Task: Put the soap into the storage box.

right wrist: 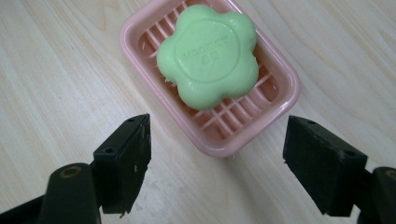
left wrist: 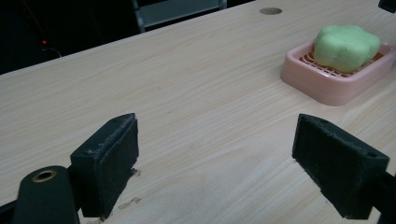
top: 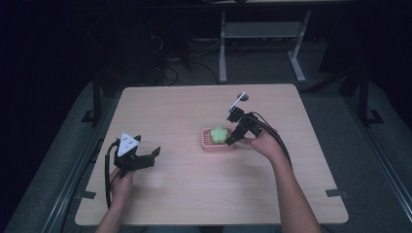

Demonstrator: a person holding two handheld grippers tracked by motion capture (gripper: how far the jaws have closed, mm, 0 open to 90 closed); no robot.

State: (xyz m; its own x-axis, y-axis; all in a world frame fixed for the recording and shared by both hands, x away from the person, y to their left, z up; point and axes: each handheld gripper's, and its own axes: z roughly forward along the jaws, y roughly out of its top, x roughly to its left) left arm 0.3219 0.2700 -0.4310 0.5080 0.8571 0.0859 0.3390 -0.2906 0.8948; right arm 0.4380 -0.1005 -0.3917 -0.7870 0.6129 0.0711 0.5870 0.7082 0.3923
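Left tongs (top: 154,154): I held them wide open and empty over the table (top: 184,194), well to the left of the pink dish (top: 216,145).
Soap (right wrist: 208,56): green, flower-shaped, lay in the dish.
Right tongs (right wrist: 217,163): wide open, just beside the dish's right end, gripping nothing.

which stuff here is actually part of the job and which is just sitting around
In the job:
- green flower-shaped soap
- pink soap dish holding it
- right gripper, open, right over the dish

Just about:
- left gripper, open, idle, well away from the dish
- hole in the table
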